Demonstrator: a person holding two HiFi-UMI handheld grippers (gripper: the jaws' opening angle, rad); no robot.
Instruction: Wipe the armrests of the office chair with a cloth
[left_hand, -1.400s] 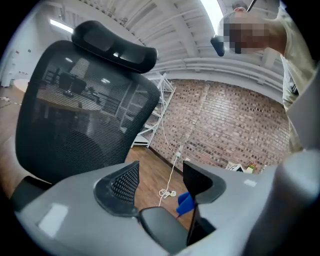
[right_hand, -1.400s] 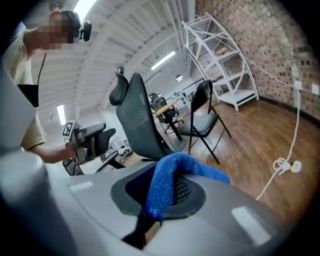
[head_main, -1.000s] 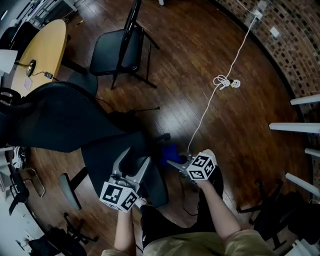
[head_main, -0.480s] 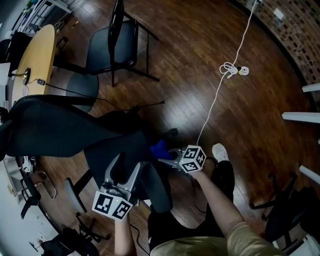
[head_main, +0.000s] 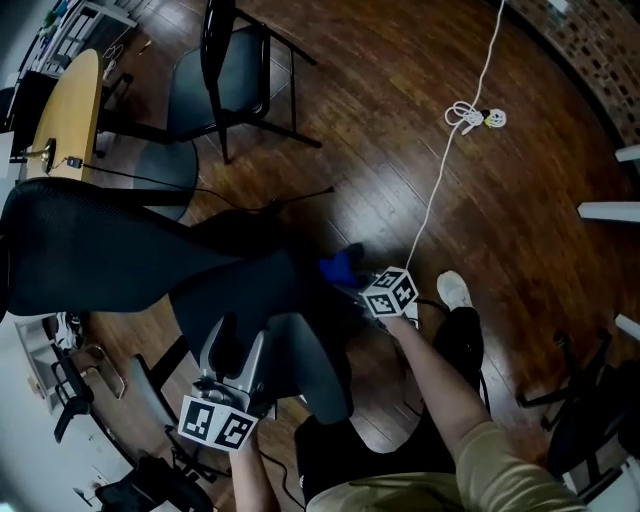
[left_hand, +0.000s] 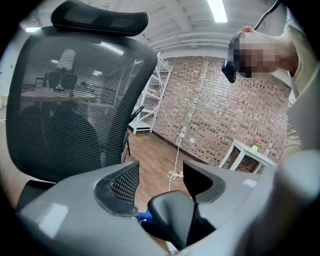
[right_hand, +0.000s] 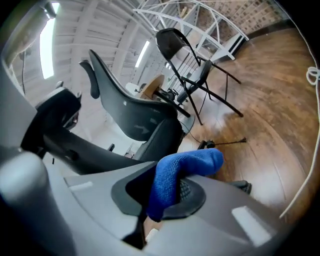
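Head view, looking steeply down onto a dark wooden floor (head_main: 400, 150). A black office chair (head_main: 100, 250) with a mesh back fills the left side, and the person stands just beside its seat.

The right gripper (head_main: 350, 290) has its fingers clamped on a blue cloth (head_main: 340, 266), which is folded so that a rounded end sticks out past the fingertips. That likely leaves a soft pad free to rub with. The cloth hangs at the edge of the seat farthest from the person. No view shows whether it touches an armrest there.

The left gripper (head_main: 245, 335) has its fingers apart and holds nothing. It sits low over the near edge of the seat, right beside the grey padded armrest (head_main: 312, 372). In the left gripper view this armrest lies just under the open fingers, close to one of them, probably so the gripper can steady the chair. Contact cannot be confirmed.

The wiping appears not yet under way on the near armrest.
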